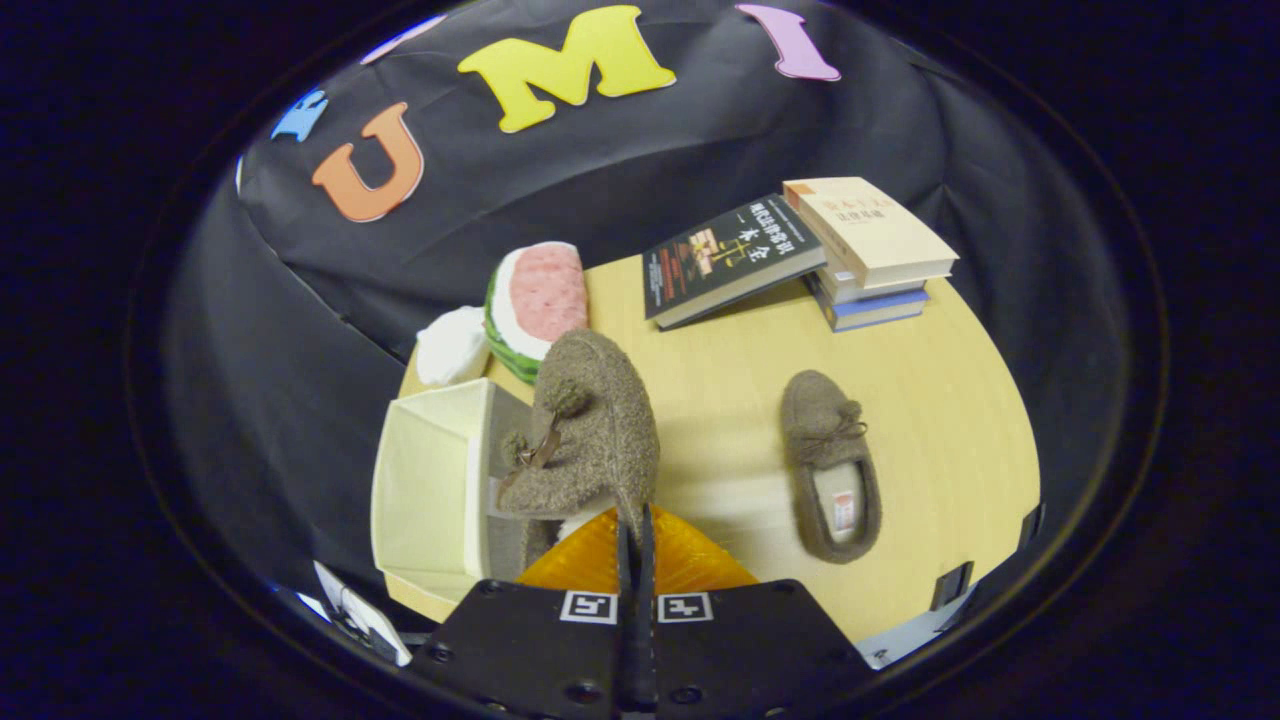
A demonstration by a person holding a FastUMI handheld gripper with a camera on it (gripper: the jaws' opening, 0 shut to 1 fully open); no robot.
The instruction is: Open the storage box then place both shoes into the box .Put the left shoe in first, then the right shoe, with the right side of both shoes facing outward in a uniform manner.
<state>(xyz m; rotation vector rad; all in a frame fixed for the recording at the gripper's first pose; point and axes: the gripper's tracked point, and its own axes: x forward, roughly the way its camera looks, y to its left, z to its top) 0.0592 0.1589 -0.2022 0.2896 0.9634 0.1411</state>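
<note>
On the wooden table (740, 400), at about 1 o'clock beyond the fingers, a stack of books (870, 260) stands with a dark book (730, 255) leaning against its left side. At 11 o'clock sits a watermelon-slice plush (535, 305), with a white soft thing (452, 345) just beside it on the left.

The gripper (634, 535) is pinched closed on the edge of a brown fuzzy shoe (590, 430) — both fingers press its rim, and the shoe hangs lifted, its long axis running from the fingers toward 12 o'clock, toe away, pom-pom laces facing left. It is partly over the near corner of the storage box (430, 490), a cream box lying open toward 9 o'clock; its pale inside looks bare as far as can be seen.

The second shoe (830, 465) lies flat on the table at 2 o'clock, well apart from the box, opening up, toe pointing to 12 o'clock.
</note>
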